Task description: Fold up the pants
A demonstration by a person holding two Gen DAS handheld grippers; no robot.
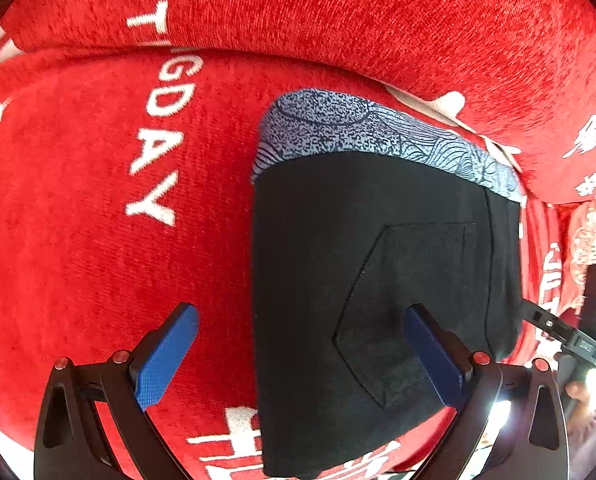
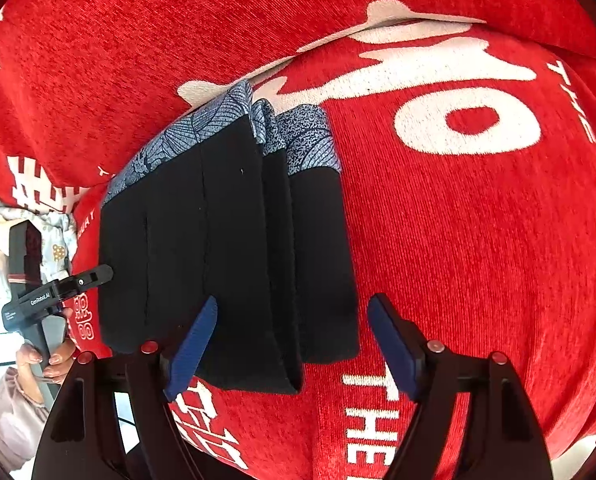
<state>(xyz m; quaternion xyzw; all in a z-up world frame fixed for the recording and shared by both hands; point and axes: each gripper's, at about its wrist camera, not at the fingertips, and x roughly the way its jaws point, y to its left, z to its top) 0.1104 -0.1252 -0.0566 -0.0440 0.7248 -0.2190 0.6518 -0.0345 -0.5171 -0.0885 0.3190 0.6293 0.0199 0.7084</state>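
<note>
- Both grippers, left [image 1: 299, 354] and right [image 2: 292, 346], hang released over the pants [image 1: 377, 280].
- Fold looks finished; next, perhaps square the stack.

The pants [image 2: 226, 260] are showing as matt black cloth, smooth, with a patterned blue-grey woven band [image 1: 377, 132] along the top edge. The red cover [image 1: 78, 220] filling the frame is looking like ribbed, fuzzy fabric. The pads [image 2: 194, 344] are appearing as textured blue rubber on matt black plastic.
</note>
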